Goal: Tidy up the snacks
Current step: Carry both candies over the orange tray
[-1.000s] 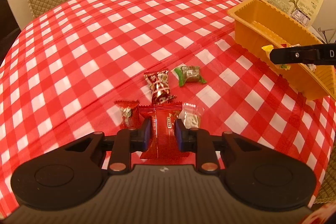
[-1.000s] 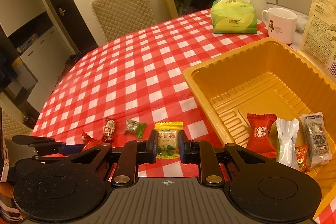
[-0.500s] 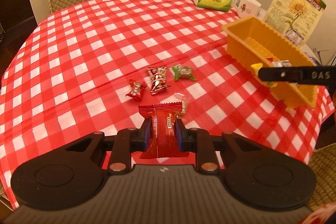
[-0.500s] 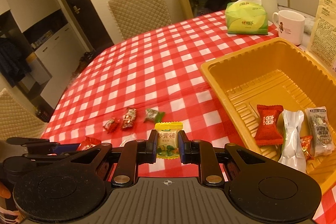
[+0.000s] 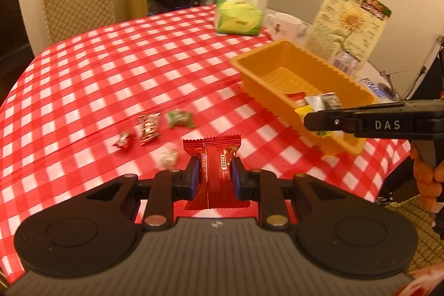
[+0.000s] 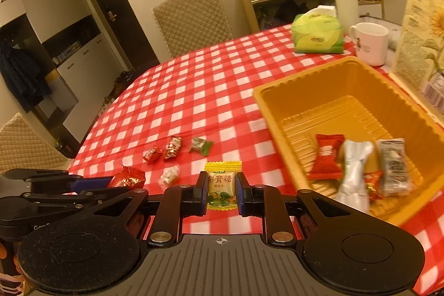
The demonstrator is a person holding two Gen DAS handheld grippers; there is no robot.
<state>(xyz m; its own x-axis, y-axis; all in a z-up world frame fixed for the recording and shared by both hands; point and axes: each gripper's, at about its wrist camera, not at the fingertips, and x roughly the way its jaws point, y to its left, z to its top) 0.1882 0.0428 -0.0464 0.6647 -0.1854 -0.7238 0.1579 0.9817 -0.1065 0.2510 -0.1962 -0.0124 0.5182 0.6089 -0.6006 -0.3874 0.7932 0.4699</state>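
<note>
Snacks are on the move — the left gripper (image 5: 213, 174), clamped on a red packet (image 5: 215, 174), has lifted it clear of the tablecloth (image 5: 111, 79), while the right gripper (image 6: 221, 189) pinches a yellow candy (image 6: 221, 186) nearer the orange tray (image 6: 280, 113) — both seem ready to drop in.

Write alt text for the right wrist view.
The right gripper pinches a yellow candy above a red checked tablecloth, beside an orange tray holding several wrapped snacks. Four small candies lie loose on the cloth.
</note>
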